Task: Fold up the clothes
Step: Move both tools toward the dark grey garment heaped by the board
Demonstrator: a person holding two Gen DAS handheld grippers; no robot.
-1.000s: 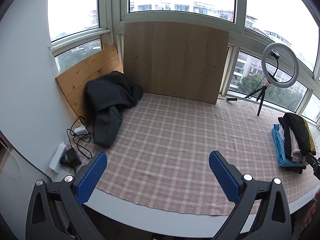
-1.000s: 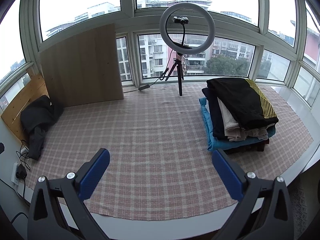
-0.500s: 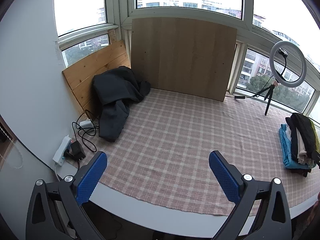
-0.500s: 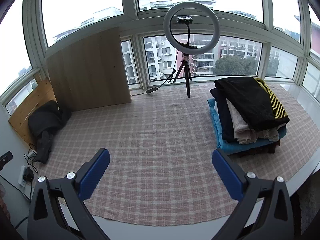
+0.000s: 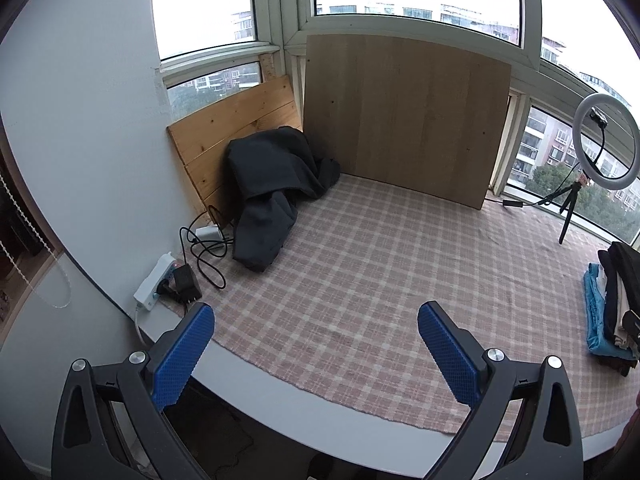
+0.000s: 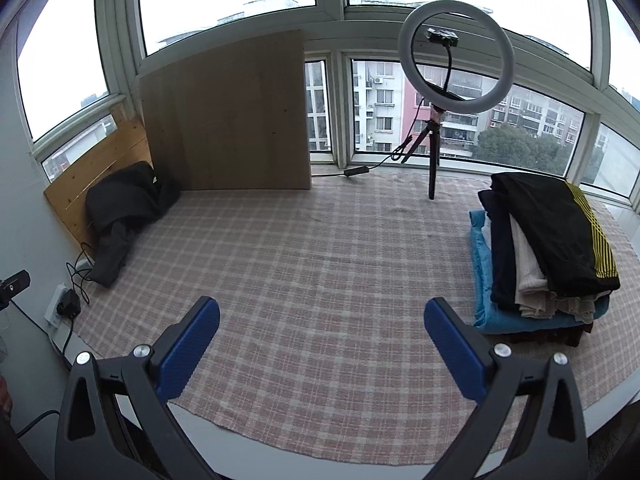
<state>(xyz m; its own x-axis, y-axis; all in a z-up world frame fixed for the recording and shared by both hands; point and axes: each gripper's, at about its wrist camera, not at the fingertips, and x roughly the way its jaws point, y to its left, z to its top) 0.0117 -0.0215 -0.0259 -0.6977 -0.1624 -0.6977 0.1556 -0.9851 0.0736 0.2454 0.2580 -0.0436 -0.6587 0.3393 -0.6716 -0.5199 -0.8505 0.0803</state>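
Observation:
A crumpled black garment (image 5: 272, 184) lies in the far left corner of the checked cloth (image 5: 380, 272), leaning on a wooden board; the right wrist view shows the same garment (image 6: 120, 216) at its left. A stack of folded clothes (image 6: 536, 252) with a black and yellow striped piece on top sits at the right, and the left wrist view catches that stack (image 5: 612, 300) at its right edge. My left gripper (image 5: 316, 344) is open above the near edge of the cloth, holding nothing. My right gripper (image 6: 322, 340) is also open and empty, left of the stack.
A ring light on a tripod (image 6: 452, 80) stands at the back by the windows, its cable running left. A large wooden panel (image 5: 404, 120) leans on the window. A power strip and black cables (image 5: 172, 276) lie left of the cloth.
Both views have shifted: the left gripper has pulled back and turned left, so the black garment now sits nearer the middle. The right gripper has drifted left. Both stay open.

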